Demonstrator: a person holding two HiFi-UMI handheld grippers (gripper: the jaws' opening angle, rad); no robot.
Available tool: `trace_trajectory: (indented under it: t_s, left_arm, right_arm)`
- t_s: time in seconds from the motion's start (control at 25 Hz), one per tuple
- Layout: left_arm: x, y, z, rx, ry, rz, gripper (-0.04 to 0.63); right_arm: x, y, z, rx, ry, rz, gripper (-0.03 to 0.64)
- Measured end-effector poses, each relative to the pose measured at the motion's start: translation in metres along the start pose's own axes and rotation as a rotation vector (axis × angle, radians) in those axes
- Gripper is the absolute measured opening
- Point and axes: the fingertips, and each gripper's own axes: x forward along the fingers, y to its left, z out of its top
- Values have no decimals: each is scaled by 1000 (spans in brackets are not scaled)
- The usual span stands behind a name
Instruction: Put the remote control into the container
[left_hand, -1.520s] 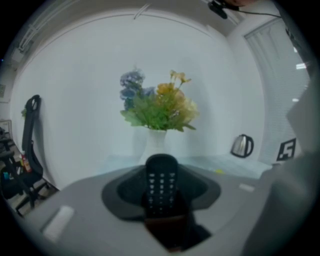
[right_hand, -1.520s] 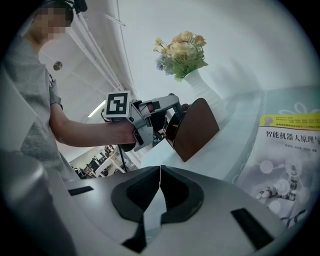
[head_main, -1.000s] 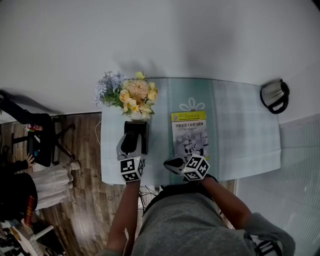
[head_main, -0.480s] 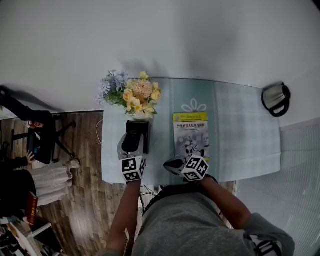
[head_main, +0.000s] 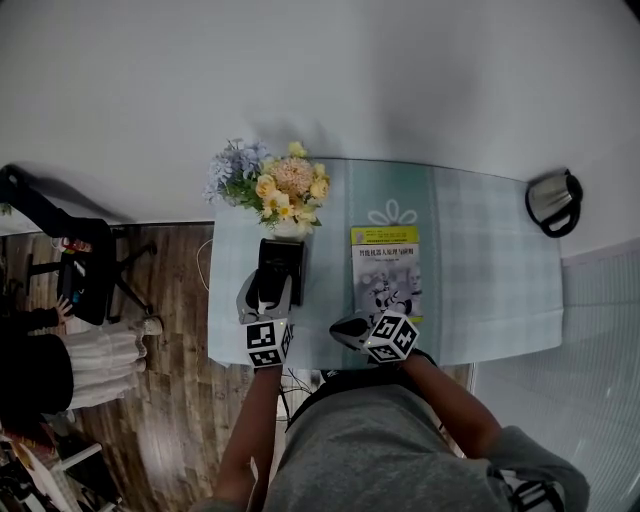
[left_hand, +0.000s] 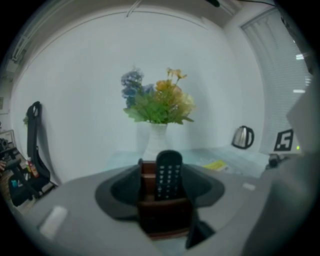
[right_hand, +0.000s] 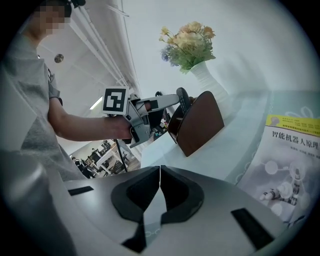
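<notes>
A black remote control (left_hand: 168, 172) stands upright inside the dark brown wooden container (left_hand: 165, 215) on the pale table (head_main: 480, 270). My left gripper (left_hand: 162, 189) faces the container. Its jaws are opening, spread on either side of the remote without pressing it. From the head view the left gripper (head_main: 268, 297) sits at the container's (head_main: 282, 262) near end. The right gripper view shows the container (right_hand: 197, 122), the remote's top (right_hand: 183, 101) and the left gripper (right_hand: 167, 102) from the side. My right gripper (right_hand: 160, 172) is shut and empty, near the table's front edge (head_main: 345, 328).
A white vase of yellow and blue flowers (head_main: 275, 190) stands just behind the container. A yellow booklet (head_main: 386, 268) lies right of it, and a steel kettle (head_main: 553, 198) sits at the far right corner. A black chair (head_main: 85, 270) and wooden floor lie to the left.
The head view has drifted a little, so the table sits slightly more to the right. The left gripper stays at the container with the remote in it. The right gripper has not moved.
</notes>
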Motion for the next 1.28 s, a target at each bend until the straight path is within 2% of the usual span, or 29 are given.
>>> trace_trajectory:
  t_s: [0.24, 0.44, 0.68, 1.04, 1.12, 1.28]
  left_arm:
    - [-30, 3, -4, -11, -15, 15, 258]
    - [-55, 1, -5, -16, -35, 8, 206]
    - [-78, -16, -8, -30, -49, -67, 104]
    - [-113, -26, -9, -94, -95, -107, 57]
    - [-122, -22, -4, -111, -124, -111, 2]
    - [-139, -18, 1, -126, -155, -141, 2]
  right_arm:
    - [-8, 0, 5, -24, -9, -22, 18]
    - [-14, 0, 11, -32, -39, -42, 18]
    - [-21, 8, 22, -49, -81, -66, 18]
    - [-31, 26, 34, -110, -113, -85, 18]
    - [-32, 34, 36, -126, -119, -81, 18]
    - [-35, 48, 36, -157, -123, -74, 18]
